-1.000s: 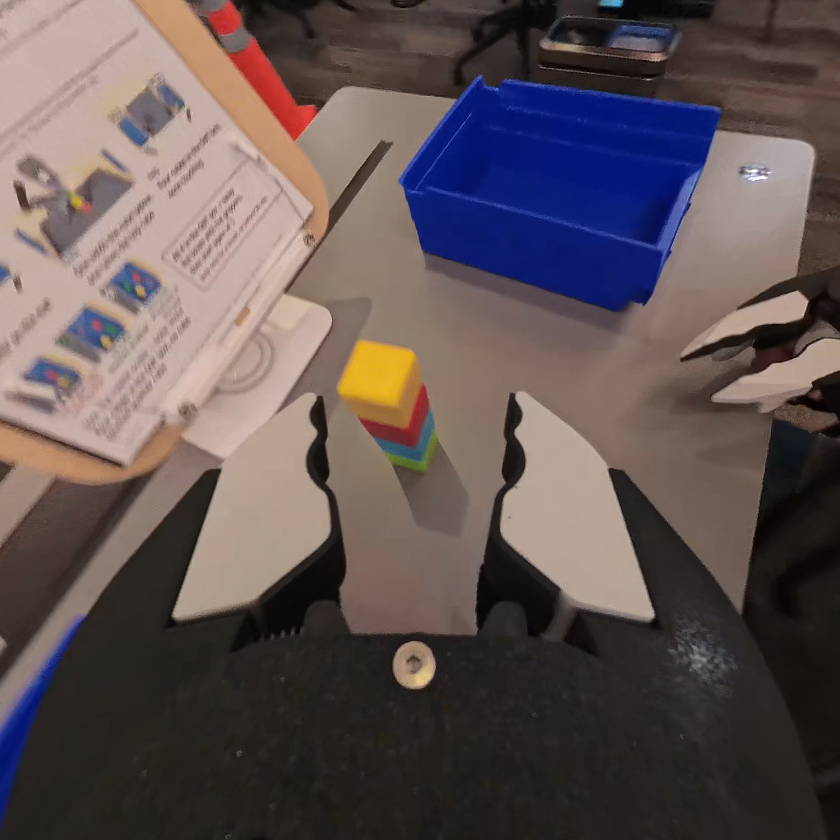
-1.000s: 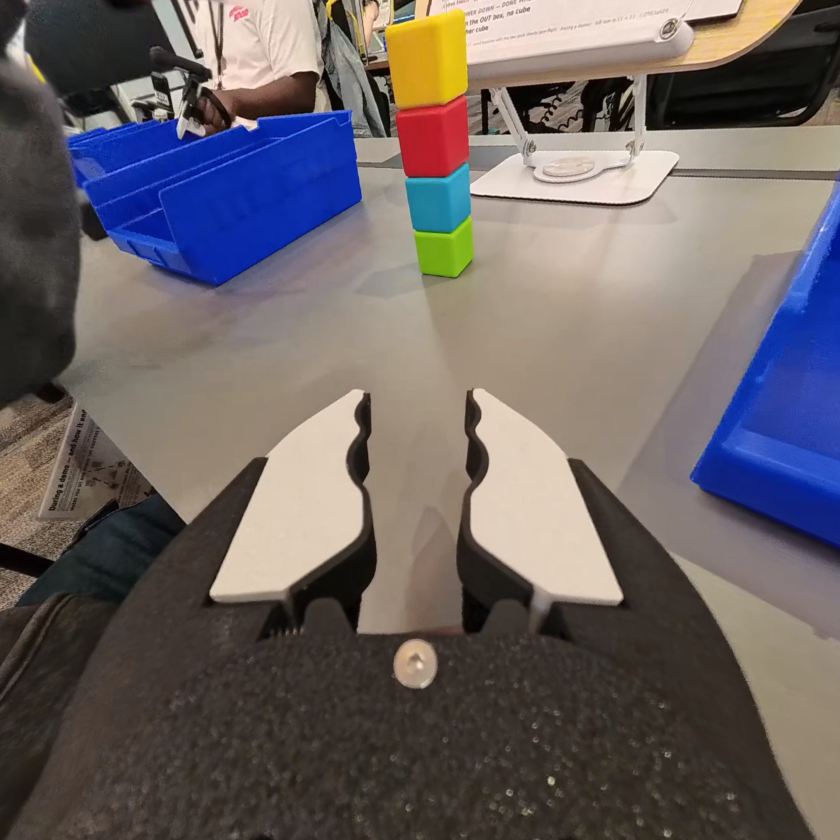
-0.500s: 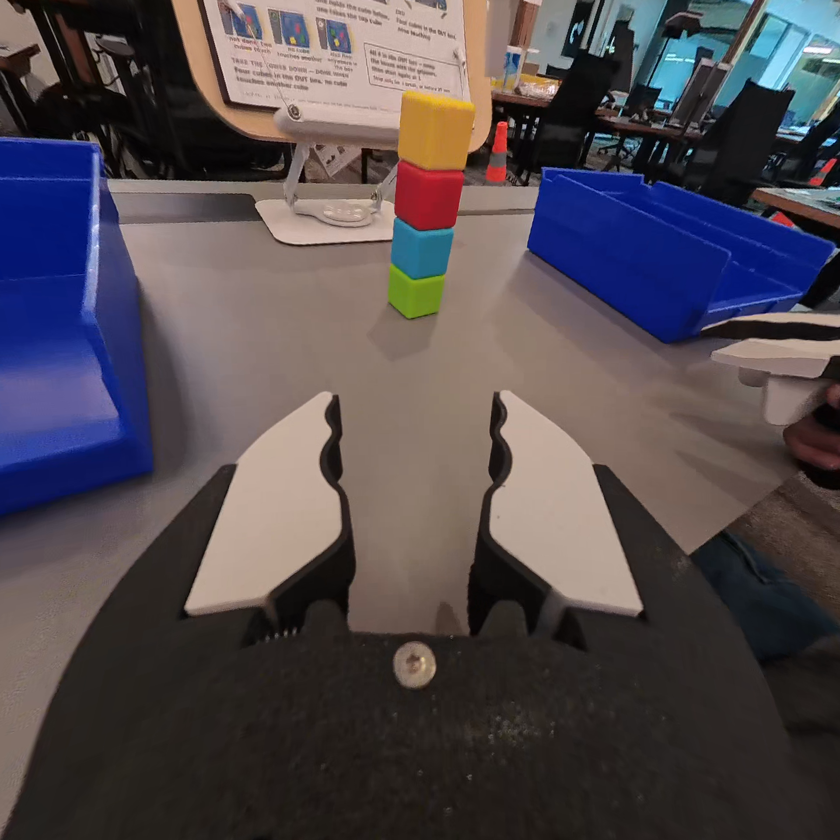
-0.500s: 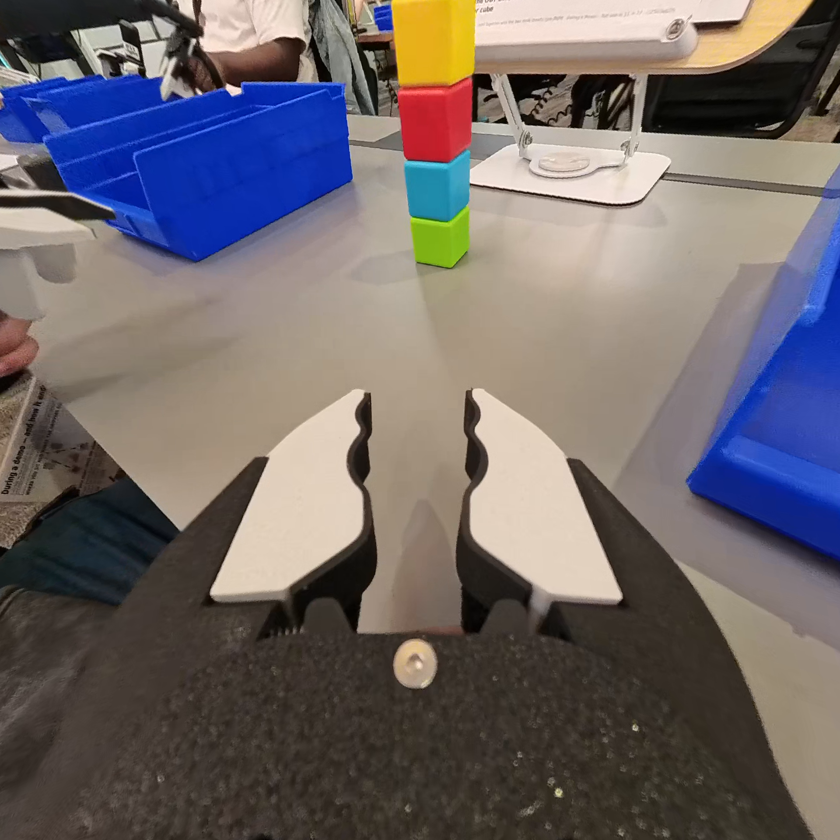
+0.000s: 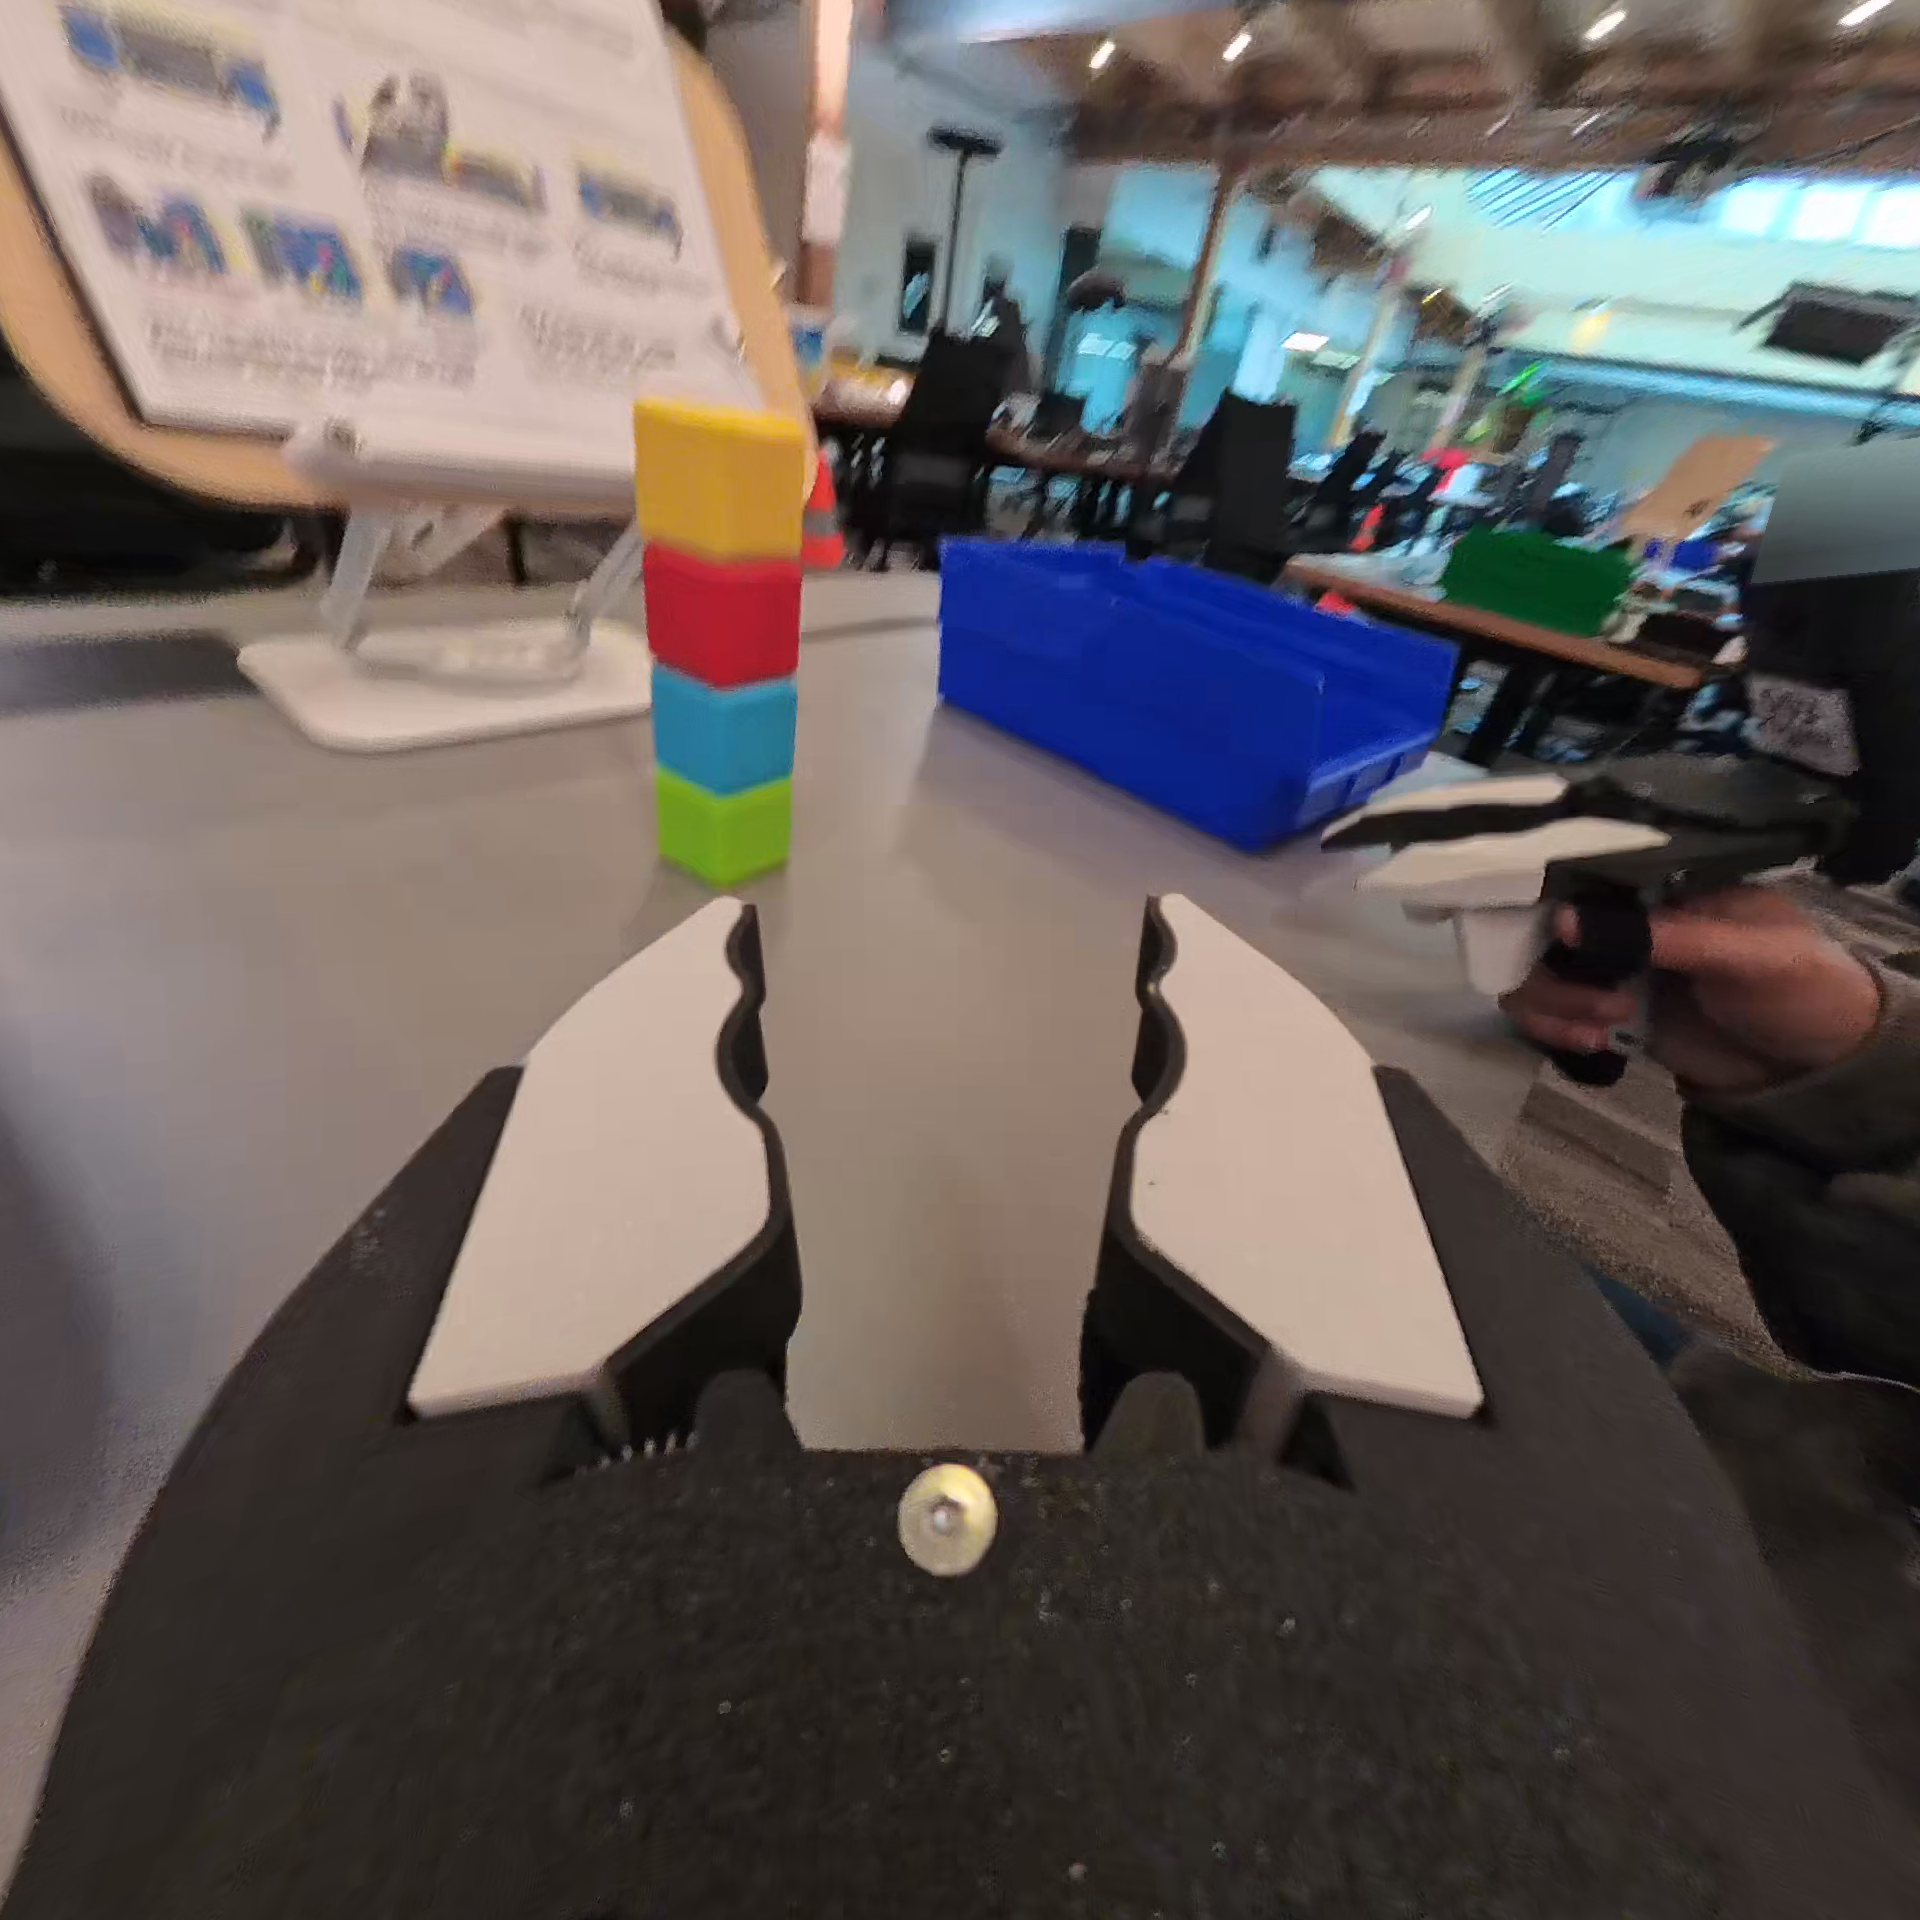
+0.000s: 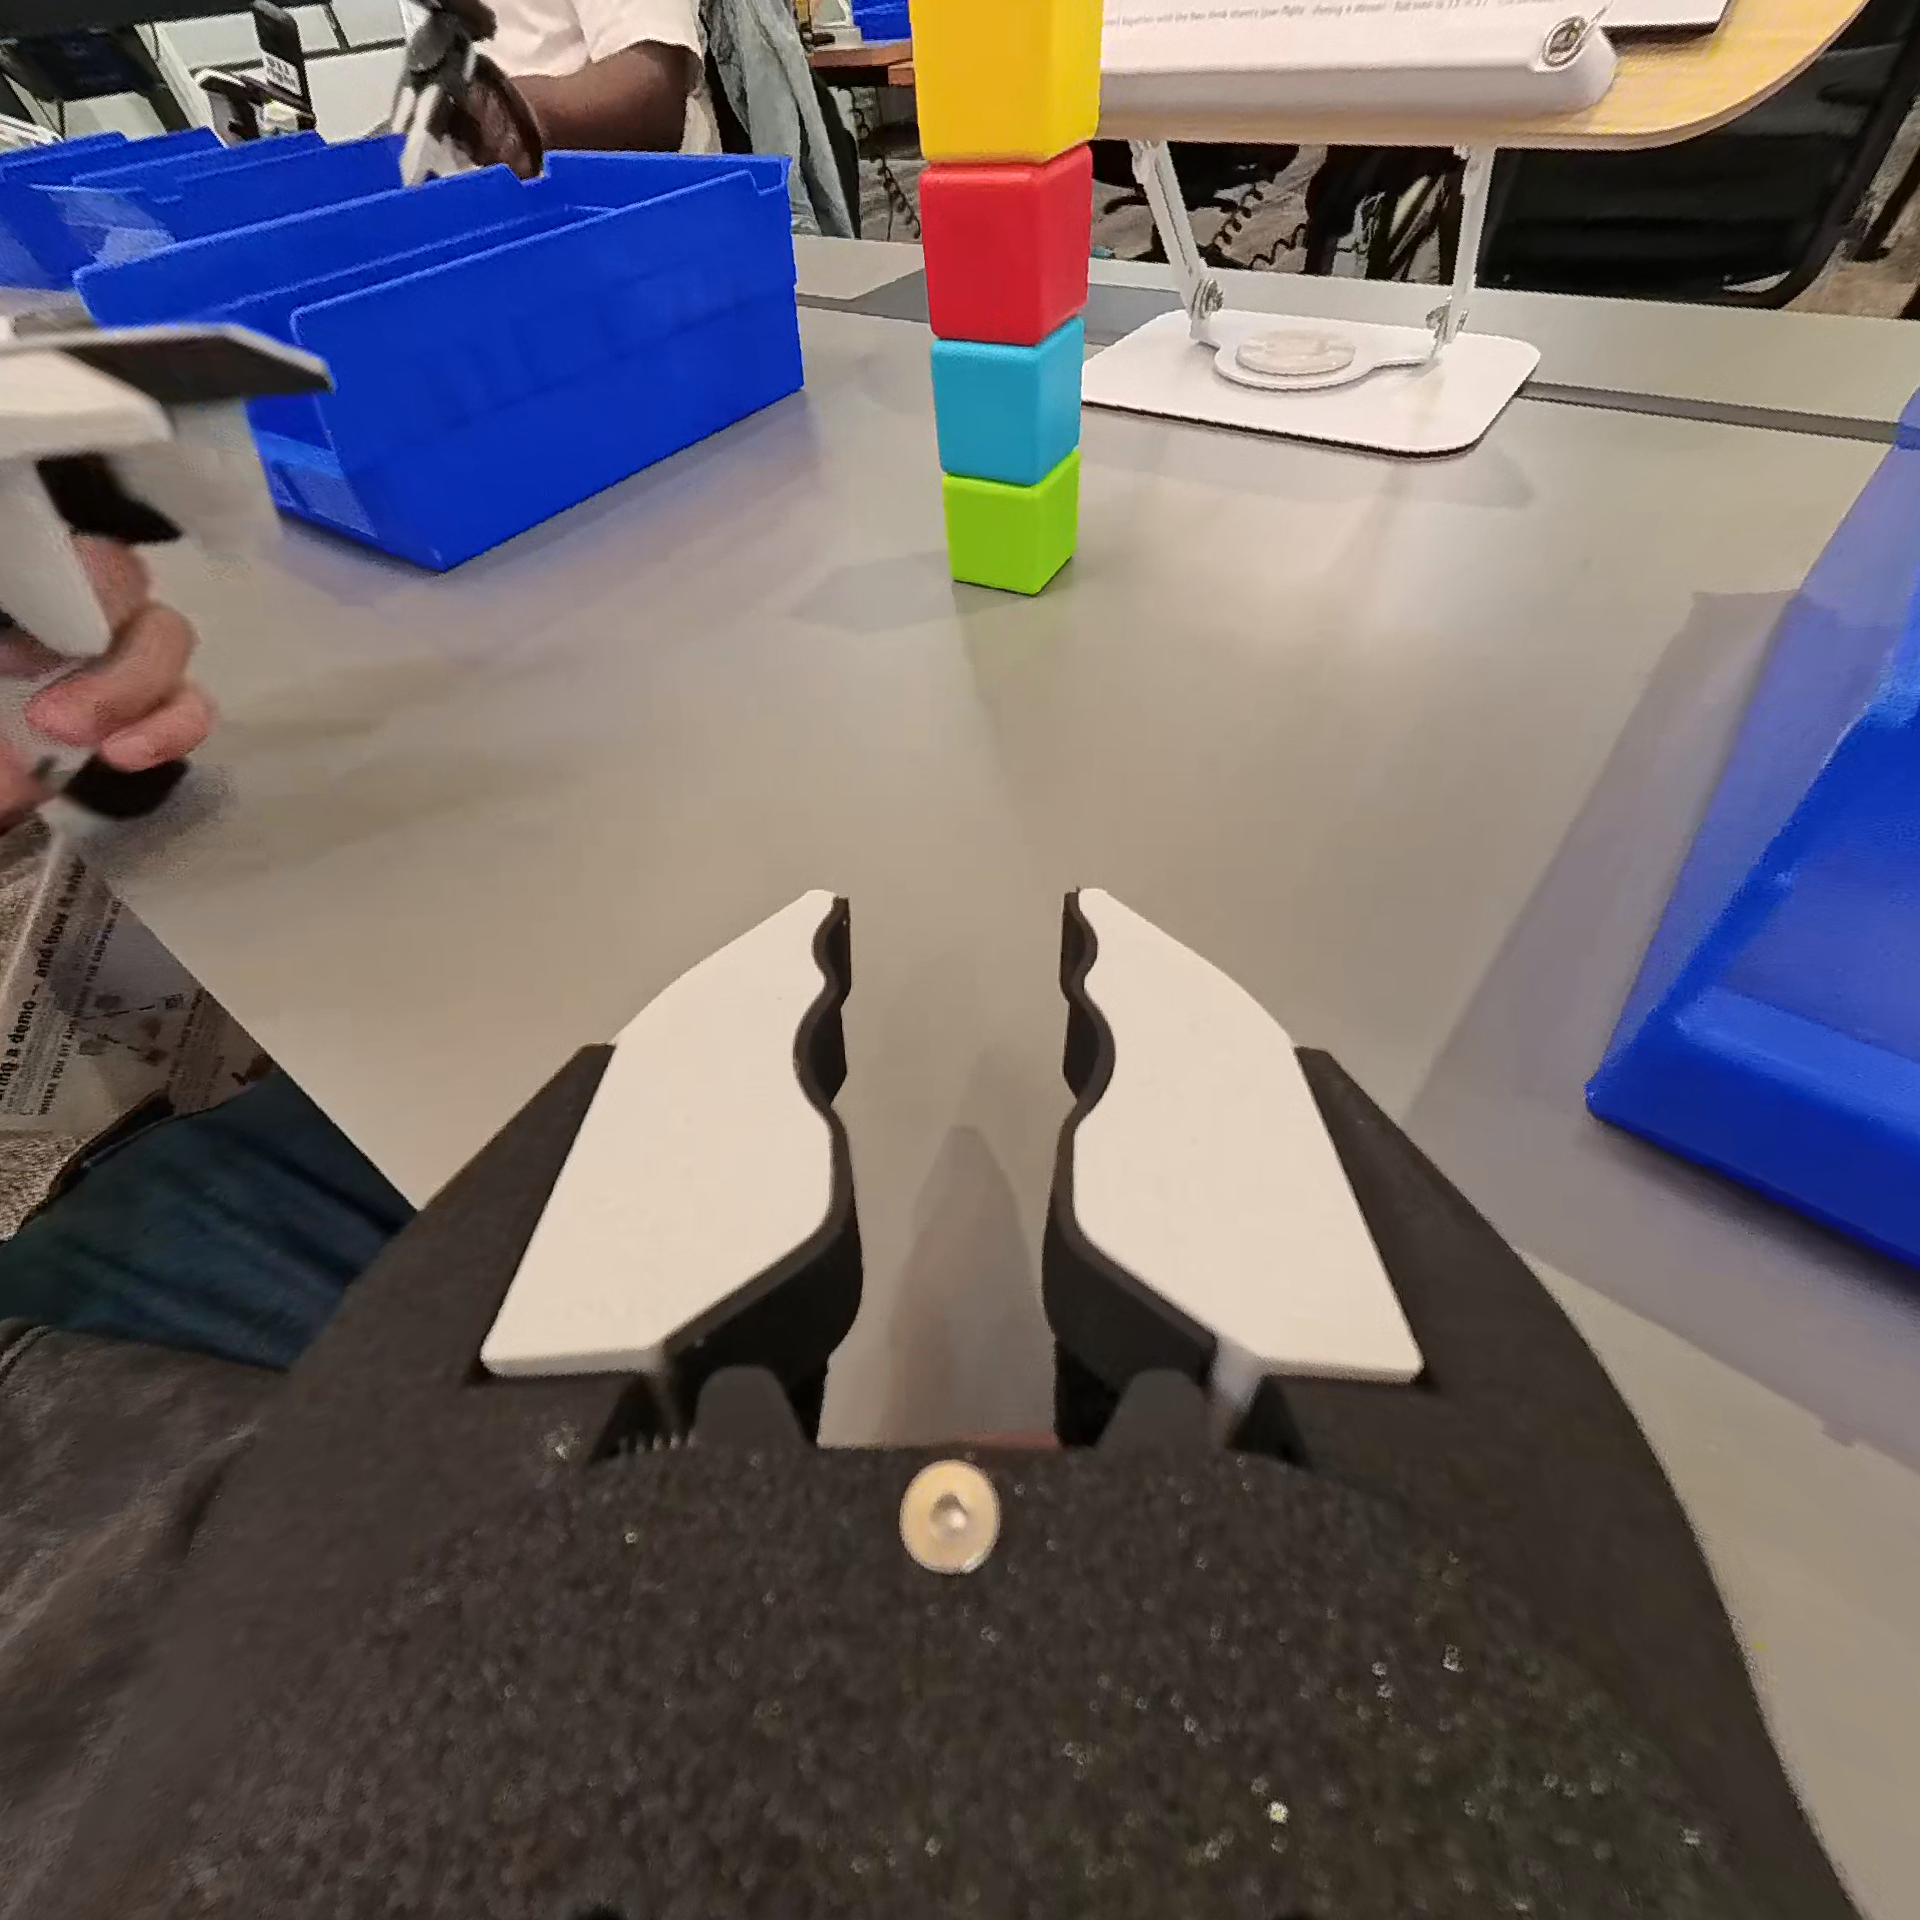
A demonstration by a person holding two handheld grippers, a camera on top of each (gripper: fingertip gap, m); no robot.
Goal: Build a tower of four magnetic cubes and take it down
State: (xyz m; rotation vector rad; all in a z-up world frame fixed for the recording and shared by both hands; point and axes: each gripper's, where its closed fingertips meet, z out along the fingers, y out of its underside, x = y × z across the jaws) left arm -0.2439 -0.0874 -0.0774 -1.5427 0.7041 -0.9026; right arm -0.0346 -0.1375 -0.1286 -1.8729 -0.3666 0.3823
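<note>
The tower (image 6: 1006, 301) is fully up: green cube (image 6: 1008, 520) on the table (image 6: 1299, 748), cyan cube (image 6: 1003, 400) on that, then red cube (image 6: 1003, 244), and the yellow cube (image 6: 1006, 78) on top, its upper edge cut off in the right wrist view. The stack looks straight, faces roughly flush. So I'd say the build half is done and the step in hand is starting the takedown.

Both grippers are well back from the tower and neither is holding anything. The left gripper (image 5: 943, 920) has its fingers spread wide, easily wider than a cube by the look of it. The right gripper (image 6: 956, 909) is parted too, just narrower (probably needs opening up a bit before it goes for a cube).

How I'd do it: take the yellow one first, coming in level at its height, fingers on two opposite flat faces. Since they're magnetic, a straight upward pull will likely drag the red cube along, so tilt or slide the top cube off sideways to break the hold. The spare gripper could steady the lower cubes, pinching red lightly.

Further out from the tower: a white stand (image 6: 1309, 379) with an instruction board just behind it, a blue bin (image 6: 499, 343) off to its left side in the right view, and another blue bin (image 6: 1787, 1018) on its right.
</note>
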